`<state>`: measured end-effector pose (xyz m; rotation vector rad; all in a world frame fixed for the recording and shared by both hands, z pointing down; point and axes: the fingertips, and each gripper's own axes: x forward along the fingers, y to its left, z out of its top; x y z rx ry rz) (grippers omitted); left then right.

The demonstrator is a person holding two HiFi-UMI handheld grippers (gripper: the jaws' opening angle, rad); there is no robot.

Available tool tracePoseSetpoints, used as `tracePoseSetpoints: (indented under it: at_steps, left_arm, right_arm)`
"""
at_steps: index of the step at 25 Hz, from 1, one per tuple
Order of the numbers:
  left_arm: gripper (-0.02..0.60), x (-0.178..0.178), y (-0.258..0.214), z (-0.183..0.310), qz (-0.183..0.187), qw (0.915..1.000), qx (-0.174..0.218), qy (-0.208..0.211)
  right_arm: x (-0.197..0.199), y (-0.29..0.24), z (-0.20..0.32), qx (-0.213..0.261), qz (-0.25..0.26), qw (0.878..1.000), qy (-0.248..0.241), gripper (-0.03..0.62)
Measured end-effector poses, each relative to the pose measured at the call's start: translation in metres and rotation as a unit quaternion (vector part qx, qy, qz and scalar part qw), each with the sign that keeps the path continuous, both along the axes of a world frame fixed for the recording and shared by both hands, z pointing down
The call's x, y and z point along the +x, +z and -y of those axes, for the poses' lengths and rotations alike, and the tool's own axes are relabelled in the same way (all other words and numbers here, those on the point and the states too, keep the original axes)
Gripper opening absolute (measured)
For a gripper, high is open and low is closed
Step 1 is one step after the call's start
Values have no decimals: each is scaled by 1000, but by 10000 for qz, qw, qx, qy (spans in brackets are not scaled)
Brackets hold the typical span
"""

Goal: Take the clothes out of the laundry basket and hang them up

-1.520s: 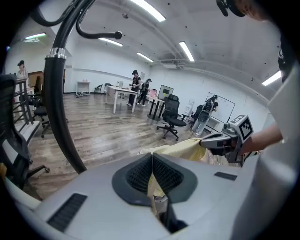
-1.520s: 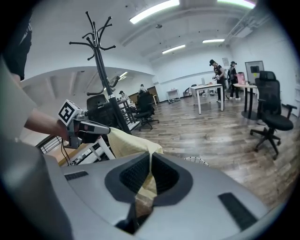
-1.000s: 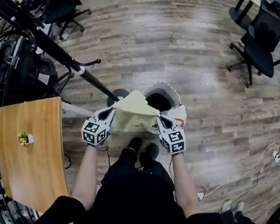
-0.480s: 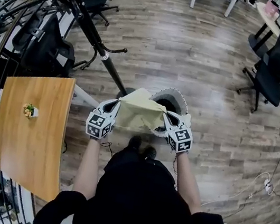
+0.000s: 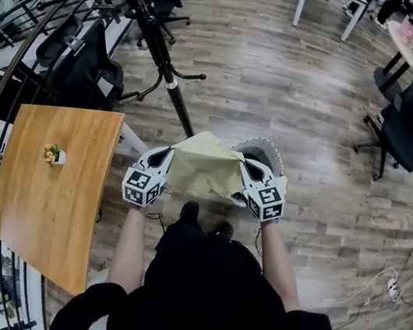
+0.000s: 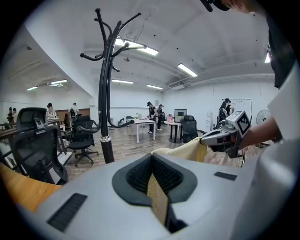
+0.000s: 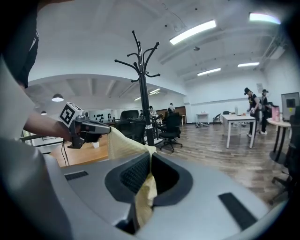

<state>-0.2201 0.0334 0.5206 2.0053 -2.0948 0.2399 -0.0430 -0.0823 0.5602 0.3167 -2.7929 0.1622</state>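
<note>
A pale yellow cloth (image 5: 206,170) hangs stretched between my two grippers, above the round white laundry basket (image 5: 267,149), which it partly hides. My left gripper (image 5: 168,157) is shut on the cloth's left edge, and a yellow strip (image 6: 157,201) shows pinched between its jaws. My right gripper (image 5: 242,167) is shut on the right edge, with cloth (image 7: 143,197) caught between its jaws too. The black coat stand (image 5: 164,46) rises just beyond the cloth to the left; it also shows as the coat stand (image 6: 106,93) and the coat stand (image 7: 143,84).
A wooden table (image 5: 49,204) with a small plant (image 5: 53,154) stands at my left. A black office chair (image 5: 80,71) and rails sit behind it. Another office chair (image 5: 405,116) and a white table (image 5: 330,4) stand far right. Cables (image 5: 375,285) lie on the floor.
Both grippers have lifted the yellow cloth higher and drawn it flatter, so it covers more of the basket. The head view has swung, bringing the coat stand more to the middle.
</note>
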Motion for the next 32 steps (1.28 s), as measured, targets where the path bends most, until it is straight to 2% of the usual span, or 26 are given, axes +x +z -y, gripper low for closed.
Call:
tracePoseSetpoints:
  at_steps: [5, 10, 21, 27, 32]
  left_arm:
    - [23, -18, -13, -12, 89, 9998, 152, -83]
    - [23, -42, -17, -17, 127, 9996, 255, 82]
    - [23, -105, -43, -18, 192, 9972, 477, 544]
    - [23, -136, -69, -22, 182, 9942, 770, 729]
    - [23, -157, -92, -18, 309, 9914, 901, 894]
  right_arm:
    - [-18, -11, -12, 123, 14, 9999, -102, 23]
    - [-38, -12, -21, 361, -107, 9993, -40, 23]
    - [-94, -36, -34, 580, 59, 9966, 590, 23]
    - [-122, -62, -38, 988, 233, 9893, 1044, 23]
    - [-144, -84, -35, 1132, 386, 9847, 1266, 23]
